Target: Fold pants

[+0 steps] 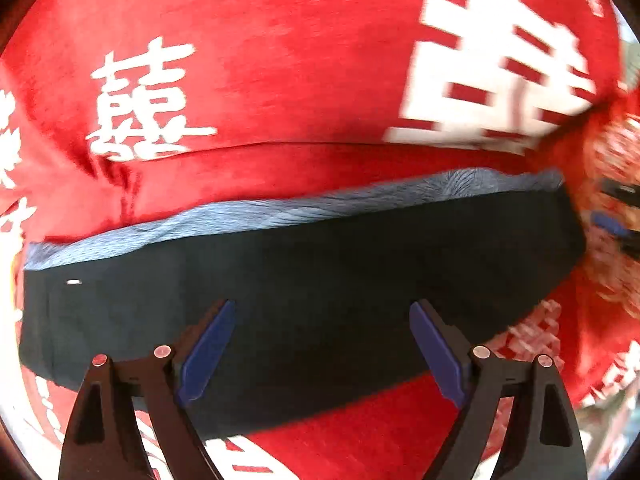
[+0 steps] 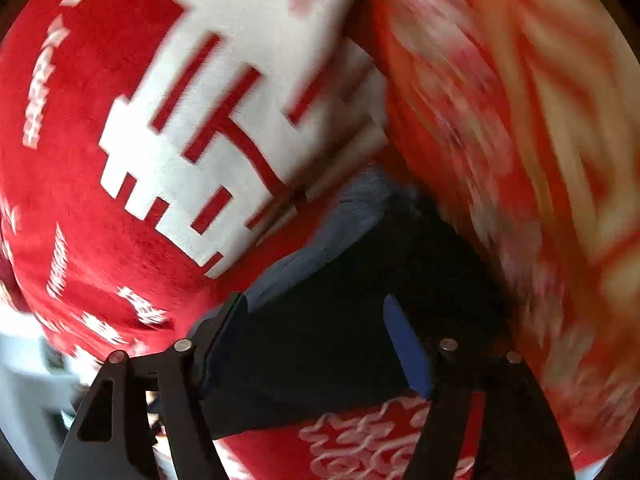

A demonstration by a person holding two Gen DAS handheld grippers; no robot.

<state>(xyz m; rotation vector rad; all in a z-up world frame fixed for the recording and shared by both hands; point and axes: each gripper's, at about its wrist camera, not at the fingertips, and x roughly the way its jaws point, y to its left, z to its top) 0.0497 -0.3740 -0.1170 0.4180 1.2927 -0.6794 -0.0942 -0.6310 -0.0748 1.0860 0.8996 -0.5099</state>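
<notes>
The dark navy pants [image 1: 304,280] lie folded into a wide band on a red blanket [image 1: 280,80], with a lighter blue-grey layer [image 1: 304,208] showing along the far edge. My left gripper [image 1: 322,312] is open just above the band, its blue pads [image 1: 208,348] spread wide. In the right wrist view the pants [image 2: 332,344] fill the lower middle, with the blue-grey layer [image 2: 344,224] beyond. My right gripper [image 2: 316,304] is open over the pants' end, with nothing between its pads. The right gripper also shows blurred in the left wrist view [image 1: 620,216].
The red blanket with large white characters [image 2: 224,132] covers the whole surface under the pants. A raised, blurred fold of red and cream fabric [image 2: 520,160] stands at the right. A pale floor or furniture strip [image 2: 24,380] shows at the lower left.
</notes>
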